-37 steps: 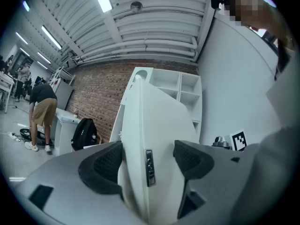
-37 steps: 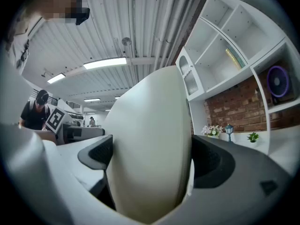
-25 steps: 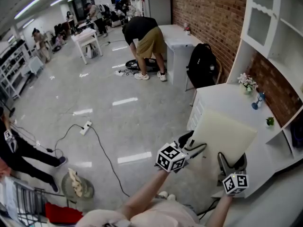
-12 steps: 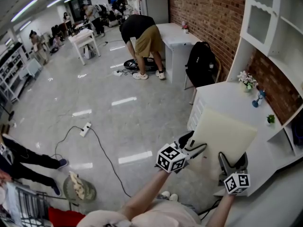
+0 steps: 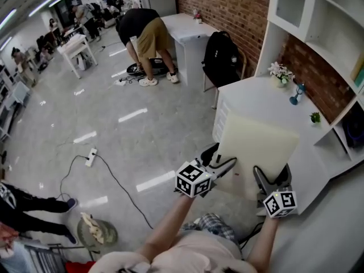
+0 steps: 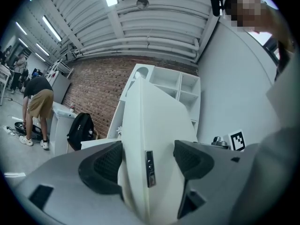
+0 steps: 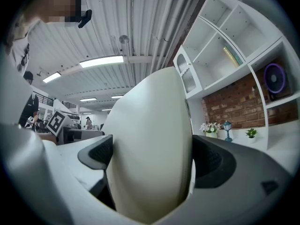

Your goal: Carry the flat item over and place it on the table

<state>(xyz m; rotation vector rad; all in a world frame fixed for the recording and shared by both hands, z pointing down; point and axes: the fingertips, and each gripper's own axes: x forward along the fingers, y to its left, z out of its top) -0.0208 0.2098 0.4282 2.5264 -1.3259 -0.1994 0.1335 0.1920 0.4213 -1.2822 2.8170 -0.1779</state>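
1. Left gripper (image 5: 223, 159) and right gripper (image 5: 273, 178) jaws were each clamped on the flat board's (image 5: 256, 147) near edge.
2. Two grips likely prevented twisting.
3. Board extended ahead of the jaws over the white desk (image 5: 256, 98), not yet down.

— Where does the head view sit?
— High up, facing forward and steeply down. It takes in the board (image 5: 256, 147), the table (image 5: 250, 101), the brick wall (image 5: 227, 4) and a long stretch of floor (image 5: 114, 118).
— And the gripper views?
— Each rides just behind its own jaws, very near the board, and tilts up towards the ceiling (image 6: 154, 27). The left one looks along the board's edge to the wall. The right one faces the shelves (image 7: 225, 36).
— What do they share?
— All three show the board and shelves. The backpack (image 5: 220, 56) shows in the head and left gripper views, the flowers (image 5: 280, 71) in the head and right.
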